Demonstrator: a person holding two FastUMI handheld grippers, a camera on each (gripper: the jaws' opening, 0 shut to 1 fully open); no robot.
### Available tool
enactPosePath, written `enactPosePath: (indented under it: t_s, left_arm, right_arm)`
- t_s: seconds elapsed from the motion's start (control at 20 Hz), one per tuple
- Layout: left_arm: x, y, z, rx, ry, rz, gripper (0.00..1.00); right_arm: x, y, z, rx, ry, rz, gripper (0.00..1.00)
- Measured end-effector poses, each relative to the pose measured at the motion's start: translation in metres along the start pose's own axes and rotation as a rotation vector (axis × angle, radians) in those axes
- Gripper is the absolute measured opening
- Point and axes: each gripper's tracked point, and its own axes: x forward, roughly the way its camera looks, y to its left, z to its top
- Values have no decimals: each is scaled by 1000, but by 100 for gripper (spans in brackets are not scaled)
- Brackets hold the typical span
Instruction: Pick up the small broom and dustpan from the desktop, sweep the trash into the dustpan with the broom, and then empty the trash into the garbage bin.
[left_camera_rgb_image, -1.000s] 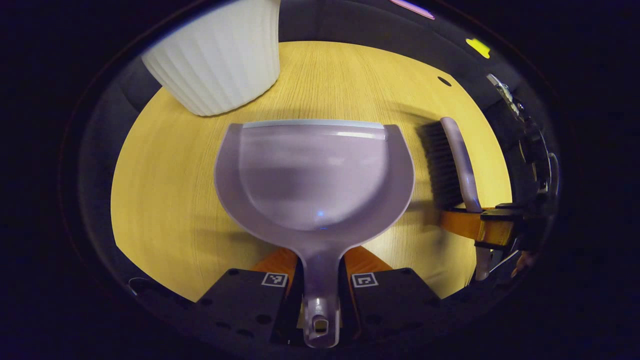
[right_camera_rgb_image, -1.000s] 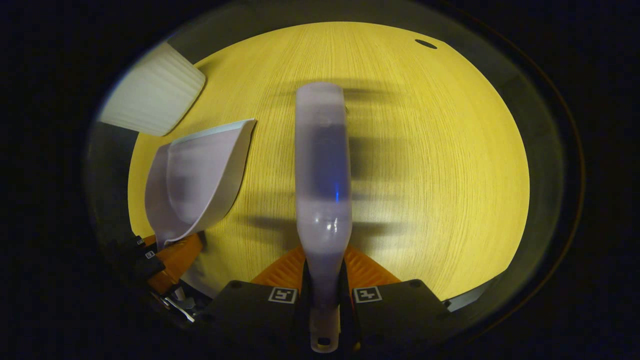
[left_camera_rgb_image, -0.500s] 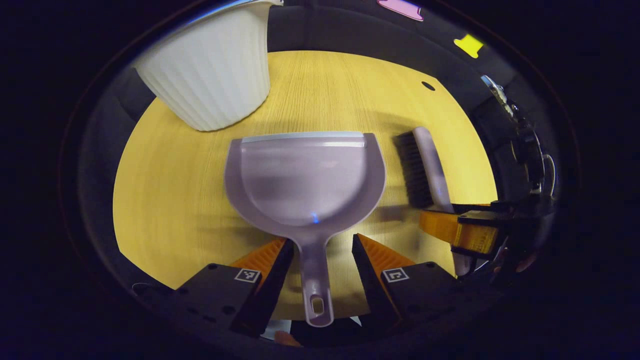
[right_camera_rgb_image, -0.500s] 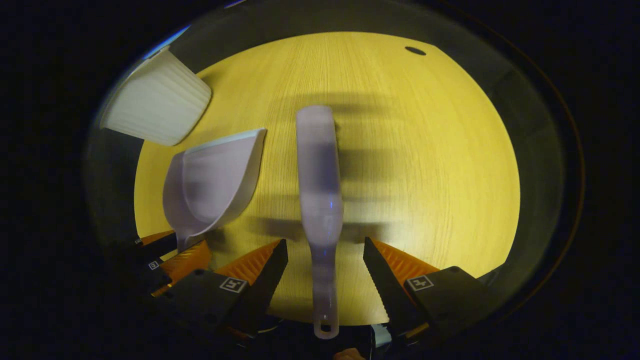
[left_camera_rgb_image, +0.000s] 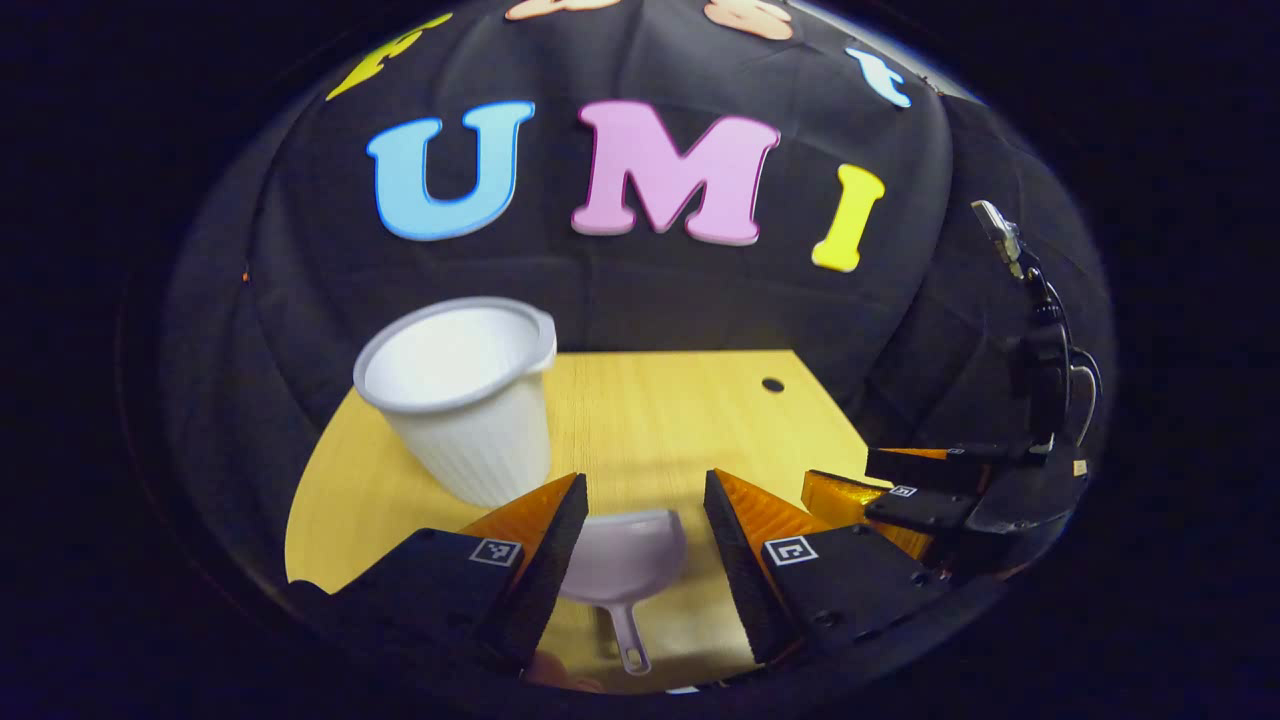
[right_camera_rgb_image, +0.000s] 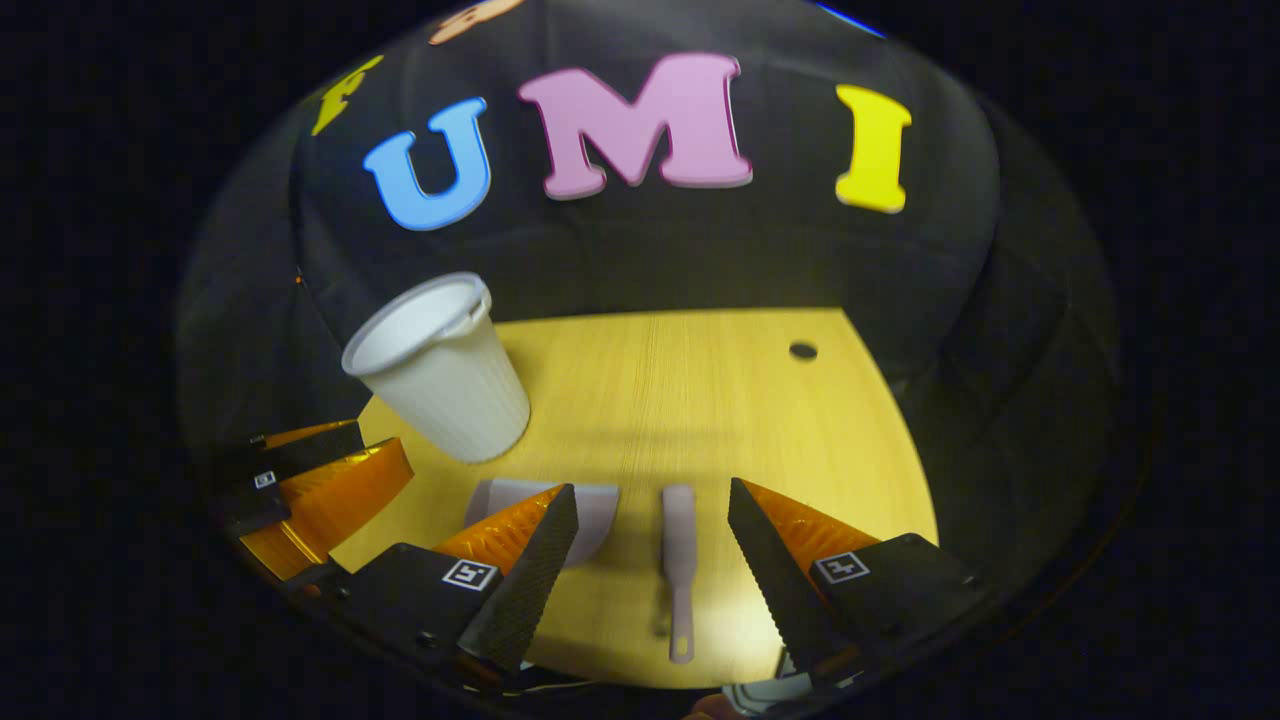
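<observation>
**Both grippers above the desk, dustpan and broom lying flat**

While both grippers are held above the desk (left_camera_rgb_image: 640, 420), each one has its fingers spread wide apart and nothing is between them.

In the left gripper view, the left gripper (left_camera_rgb_image: 645, 545) looks down over the near part of the wooden desk. The dustpan (left_camera_rgb_image: 625, 565) lies flat on the wood, seen in the gap between the two fingers, with its thin handle pointing toward the camera. One side of its scoop is hidden behind the left finger. The fingers do not touch it. Behind the dustpan, at the left part of the desk, the white ribbed garbage bin (left_camera_rgb_image: 465, 400) stands upright with its open mouth up; what is inside I cannot tell. At the right edge of this view the right gripper (left_camera_rgb_image: 900, 490) shows from the side, near the desk's right border.

In the right gripper view, the right gripper (right_camera_rgb_image: 650, 560) also has its fingers well apart. The broom (right_camera_rgb_image: 679, 560) lies flat on the desk in the gap between them, handle toward the camera, touching neither finger. Just beside it, to the left, the dustpan (right_camera_rgb_image: 595, 510) is partly covered by one finger. The garbage bin (right_camera_rgb_image: 440, 375) stands farther back on the left, and the left gripper (right_camera_rgb_image: 310, 490) shows at the left edge, below the bin. A small dark hole (right_camera_rgb_image: 803, 351) is in the desk near its far right corner.
</observation>
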Motion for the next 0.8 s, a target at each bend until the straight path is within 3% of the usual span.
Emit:
enactPosePath:
  t_s: [0.15,0.3,0.4,0.6,0.7,0.75,0.8]
  left_arm:
    - [-14,11,16,33,-233,61,70]
    - [-18,8,19,10,-337,68,70]
    - [-26,9,23,-23,-368,98,69]
    - [-51,8,32,-25,-411,161,69]
    - [-66,7,38,-7,-437,157,69]
    - [-71,7,40,6,-448,145,69]
    - [-74,10,39,19,-456,140,69]
  right_arm:
    - [-17,3,11,42,-303,17,98]
    - [-31,7,26,-28,-547,22,98]
    - [-32,9,21,-87,-663,63,97]
    - [-50,1,16,-109,-672,154,97]
    - [-51,-1,12,-97,-654,129,97]
    - [-52,-1,12,-90,-654,109,91]
    - [-54,-2,12,-85,-651,85,91]
